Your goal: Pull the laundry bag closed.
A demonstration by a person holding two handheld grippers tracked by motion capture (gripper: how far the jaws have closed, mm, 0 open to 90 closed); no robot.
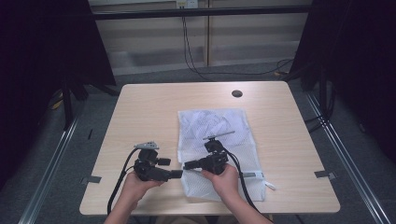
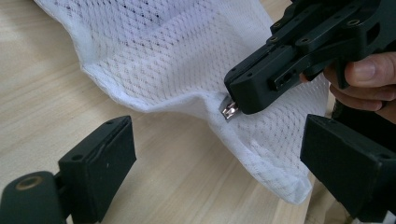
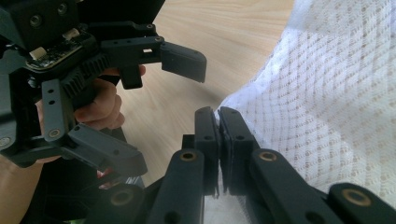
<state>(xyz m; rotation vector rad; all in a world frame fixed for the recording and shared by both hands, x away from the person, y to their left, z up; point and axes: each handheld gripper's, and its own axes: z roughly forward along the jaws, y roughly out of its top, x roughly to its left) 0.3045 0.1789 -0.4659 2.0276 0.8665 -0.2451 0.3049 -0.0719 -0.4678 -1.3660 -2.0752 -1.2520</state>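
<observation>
A white mesh laundry bag [image 1: 219, 149] is spread flat on the pale wooden bench [image 1: 140, 116], right of the middle and reaching towards the near edge. Its near left corner is pinched by the right claw [image 3: 218, 122], whose jaws are pressed together on the edge of the mesh. In the left gripper view a small silver zip pull [image 2: 229, 111] is seen at the tip of that clamped claw, and the fabric around it is lifted slightly off the wood. The left claw [image 2: 219, 158] is held wide open, just beside the same corner: the mesh lies between its two black jaws but is not touched by them. A small dark round hole [image 1: 236, 93] is set in the far part of the bench.
</observation>
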